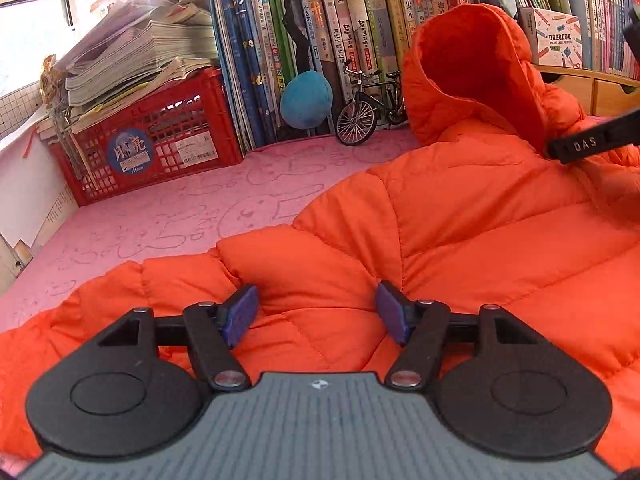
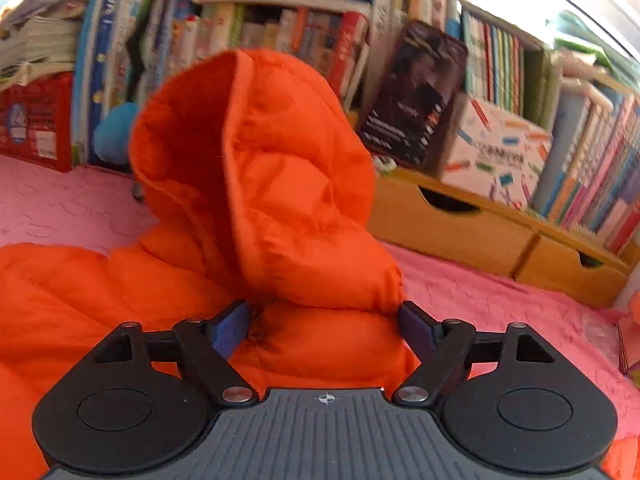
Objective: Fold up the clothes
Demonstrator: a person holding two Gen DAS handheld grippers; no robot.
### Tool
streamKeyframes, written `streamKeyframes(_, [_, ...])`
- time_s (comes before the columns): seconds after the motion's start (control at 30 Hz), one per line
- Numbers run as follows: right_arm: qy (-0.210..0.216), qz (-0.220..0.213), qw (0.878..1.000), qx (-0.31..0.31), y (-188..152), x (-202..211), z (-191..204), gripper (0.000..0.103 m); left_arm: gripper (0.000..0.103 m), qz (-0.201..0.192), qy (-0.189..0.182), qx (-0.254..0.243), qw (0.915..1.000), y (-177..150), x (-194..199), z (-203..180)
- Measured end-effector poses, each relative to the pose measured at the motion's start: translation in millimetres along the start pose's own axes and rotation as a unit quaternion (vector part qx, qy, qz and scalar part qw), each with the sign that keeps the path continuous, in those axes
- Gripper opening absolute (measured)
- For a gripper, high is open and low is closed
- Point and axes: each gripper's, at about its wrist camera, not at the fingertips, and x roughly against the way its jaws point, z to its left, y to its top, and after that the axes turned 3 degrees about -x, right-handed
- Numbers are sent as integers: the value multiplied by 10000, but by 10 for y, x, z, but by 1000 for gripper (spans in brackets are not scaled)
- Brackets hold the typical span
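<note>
While orange jacket [image 1: 460, 220] covers the pink bed [image 1: 160, 216], hood [image 2: 256, 168] props against books [image 1: 360, 32]; red crate [image 1: 160, 140], toy bicycle [image 1: 370, 108] behind; both grippers' fingers [image 1: 240, 314] [image 2: 230, 330] apart, clamping nothing.

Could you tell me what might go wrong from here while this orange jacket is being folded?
1. The hood stands upright close to the toy bicycle; pushing it back may topple the bicycle.
2. The jacket is puffy and slick-looking, so folds may spring open.
3. Both the left gripper and right gripper are open over fabric; a shallow pinch might slip.
</note>
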Motion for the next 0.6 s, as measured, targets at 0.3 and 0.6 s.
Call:
streamKeyframes(0.3, [888,-667,9909,-761,-639,1176,-1037,95,69,-545,-355,728,9952,-113,326,273])
streamKeyframes(0.6, [712,-445,9927,-868,-1620,1956,-1665,97,74,-262,-860,1027,9906,-508,988,725])
